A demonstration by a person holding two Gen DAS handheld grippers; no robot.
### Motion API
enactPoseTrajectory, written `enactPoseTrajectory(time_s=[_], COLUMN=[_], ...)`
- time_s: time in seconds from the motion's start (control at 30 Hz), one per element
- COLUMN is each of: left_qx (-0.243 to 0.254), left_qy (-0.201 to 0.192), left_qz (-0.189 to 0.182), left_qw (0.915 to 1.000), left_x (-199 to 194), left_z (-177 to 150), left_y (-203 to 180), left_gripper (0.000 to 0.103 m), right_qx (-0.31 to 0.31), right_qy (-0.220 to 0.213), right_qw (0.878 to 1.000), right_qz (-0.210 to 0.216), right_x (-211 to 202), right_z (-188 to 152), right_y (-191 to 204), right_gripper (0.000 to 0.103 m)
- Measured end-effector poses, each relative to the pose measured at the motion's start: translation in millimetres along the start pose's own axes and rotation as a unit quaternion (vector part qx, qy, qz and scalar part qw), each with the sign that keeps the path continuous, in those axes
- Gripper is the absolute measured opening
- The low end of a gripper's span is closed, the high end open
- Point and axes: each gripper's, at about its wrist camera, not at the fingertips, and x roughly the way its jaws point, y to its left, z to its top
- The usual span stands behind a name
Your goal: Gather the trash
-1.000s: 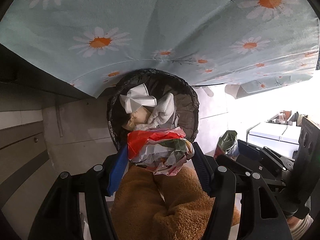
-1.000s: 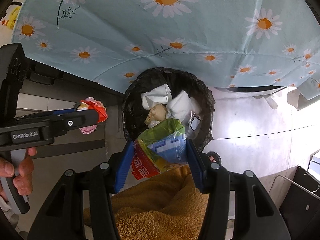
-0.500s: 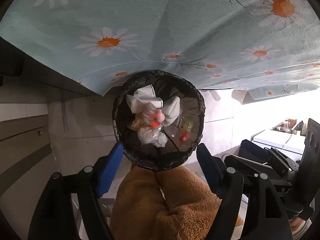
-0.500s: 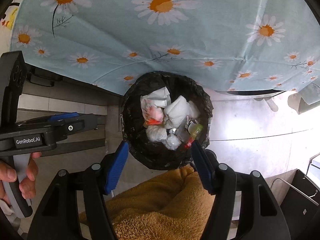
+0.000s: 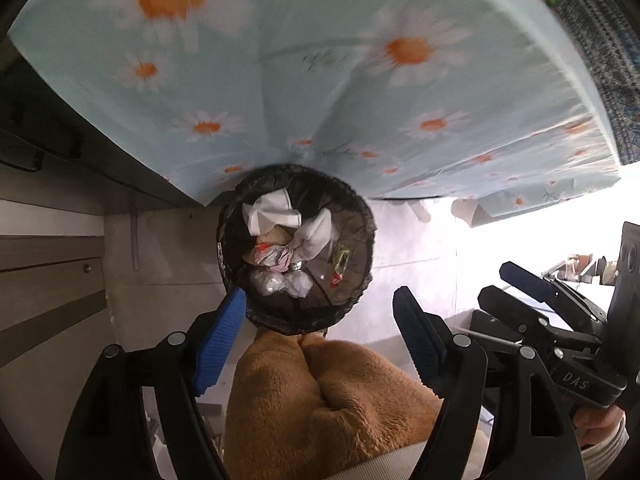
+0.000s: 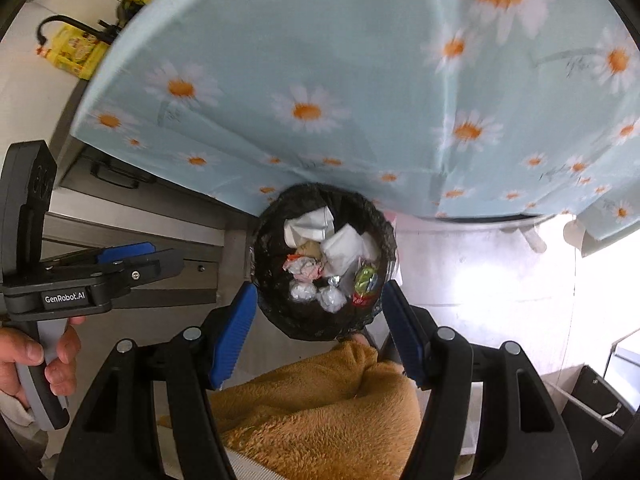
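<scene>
A round bin with a black liner (image 5: 362, 216) stands on the floor by the table's edge; it also shows in the right wrist view (image 6: 264, 240). It holds white tissues (image 5: 272, 212), a crumpled red-and-white wrapper (image 6: 304, 268), foil balls (image 6: 330, 298) and a green snack packet (image 6: 366, 282). My left gripper (image 5: 320, 340) is open and empty above the bin. My right gripper (image 6: 320, 332) is open and empty above it too. Each gripper shows in the other's view, the left one (image 6: 136, 260) and the right one (image 5: 528, 284).
A light blue tablecloth with daisies (image 5: 320, 80) hangs over the table above the bin. Brown fleece clothing (image 5: 328, 408) fills the bottom of both views. Yellow packages (image 6: 76, 52) sit at the far left. Grey cabinet fronts (image 5: 48, 280) stand to the left.
Both grippers opened and dropped their trash: the red-and-white wrapper from the left, the green-and-blue packet from the right. Both now lie in the bin. The grippers have risen away from it.
</scene>
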Motion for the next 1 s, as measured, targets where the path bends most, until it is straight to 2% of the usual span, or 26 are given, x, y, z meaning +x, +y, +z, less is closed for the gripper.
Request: enactPoseTrajectory(time_s=[0.2, 0.37, 0.5, 0.57, 0.6, 1.0], left_qx=[0.016, 0.017, 0.023, 0.026, 0.025, 0.072], left_qy=[-0.052, -0.090, -0.114, -0.125, -0.137, -0.215], left_qz=[0.014, 0.013, 0.008, 0.001, 0.000, -0.004], left_qw=[0.9984, 0.9957, 0.9931, 0.9919, 0.9903, 0.9738], left_x=[-45, -80, -105, -118, -127, -202], left_z=[-10, -18, -23, -23, -22, -21], left_y=[-29, -53, -70, -76, -79, -107], left_gripper=[0.074, 0.074, 0.074, 0.074, 0.074, 0.075], right_qx=[-0.029, -0.042, -0.066, -0.073, -0.074, -0.077], right_qy=[-0.048, -0.074, -0.111, -0.128, -0.138, -0.214], right_qw=[0.998, 0.996, 0.991, 0.988, 0.987, 0.974], right_qz=[0.016, 0.026, 0.033, 0.037, 0.038, 0.018], right_x=[-55, -96, -132, -148, -155, -226], right_z=[3, 13, 17, 17, 19, 33], right_y=[3, 9, 23, 26, 28, 39], right_gripper=[0.065, 0.065, 0.065, 0.072, 0.076, 0.076])
